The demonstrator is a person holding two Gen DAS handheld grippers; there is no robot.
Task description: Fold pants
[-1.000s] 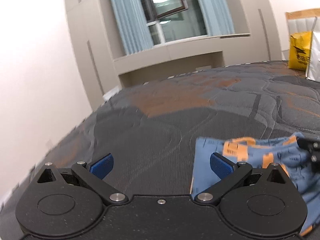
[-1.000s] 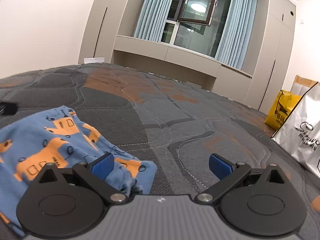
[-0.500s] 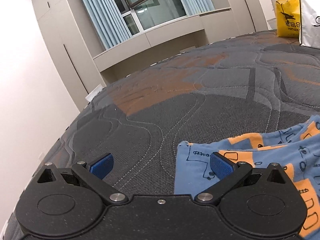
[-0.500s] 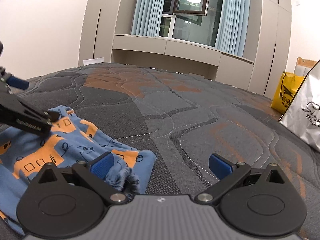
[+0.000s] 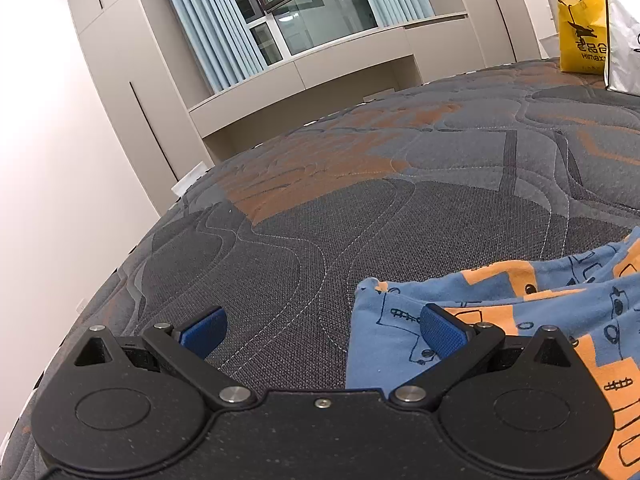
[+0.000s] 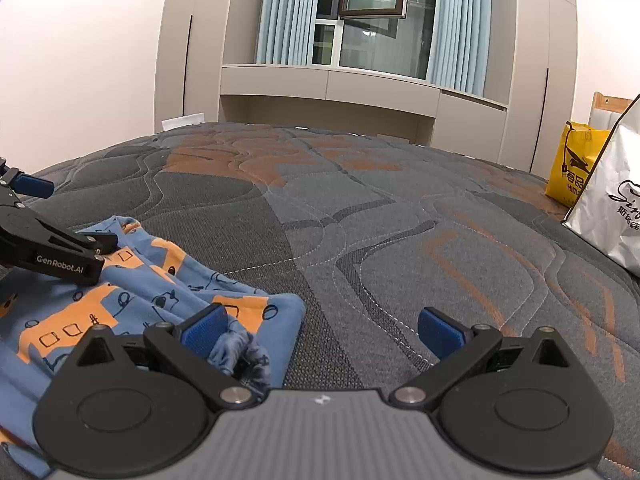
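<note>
Small blue pants point(image 5: 520, 312) with orange truck prints lie crumpled on a grey and orange quilted bed point(image 5: 360, 216). In the left wrist view they fill the lower right, and my left gripper point(image 5: 322, 330) stands open over their left edge, its right pad above the cloth. In the right wrist view the pants point(image 6: 132, 300) lie at the lower left; my right gripper point(image 6: 320, 330) is open over their right edge, where a bunched, gathered end sits by the left pad. The left gripper's black fingers point(image 6: 60, 252) show above the pants at far left.
A yellow bag point(image 6: 572, 168) and a white bag point(image 6: 612, 208) stand at the bed's right side. The bed's left edge point(image 5: 120, 264) drops off toward a white wall. Cabinets and a curtained window lie beyond the far end.
The left gripper has swung in over the pants' left edge, and it has come further into the right wrist view. The right gripper has tilted slightly. Both stay open.
</note>
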